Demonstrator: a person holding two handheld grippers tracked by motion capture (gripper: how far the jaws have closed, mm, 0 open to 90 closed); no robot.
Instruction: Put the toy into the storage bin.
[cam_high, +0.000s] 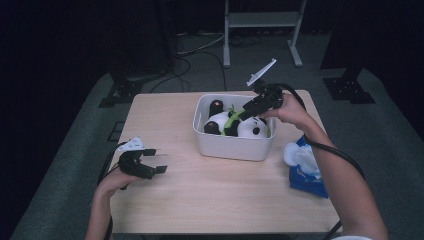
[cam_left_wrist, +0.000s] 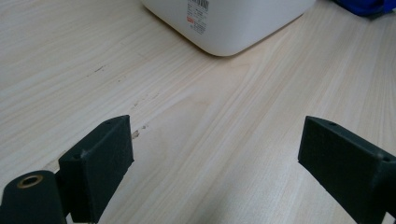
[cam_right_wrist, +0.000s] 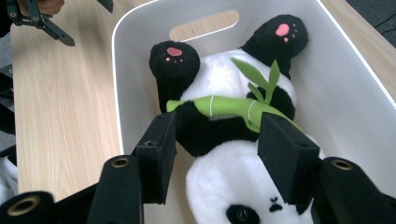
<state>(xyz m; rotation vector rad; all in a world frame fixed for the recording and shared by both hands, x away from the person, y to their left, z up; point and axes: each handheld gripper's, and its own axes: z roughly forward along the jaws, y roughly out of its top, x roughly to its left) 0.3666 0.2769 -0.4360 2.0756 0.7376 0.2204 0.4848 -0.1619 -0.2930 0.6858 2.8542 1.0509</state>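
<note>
We're at the grasp step: our right gripper (cam_right_wrist: 212, 149) is down inside the white bin (cam_high: 233, 146), jaws apart on either side of the plush panda (cam_right_wrist: 233, 121) lying on its back in the bin, level with its arm and green bamboo (cam_right_wrist: 233, 106). Nothing gripped yet. Next, likely lower slightly, close on the body, lift. Our left gripper (cam_high: 150, 165) hovers left of the bin, jaws wide, empty.

Plush panda (cam_right_wrist: 233, 140), glossy plastic bin (cam_right_wrist: 355, 107), wood-grain table (cam_left_wrist: 210, 116)
</note>
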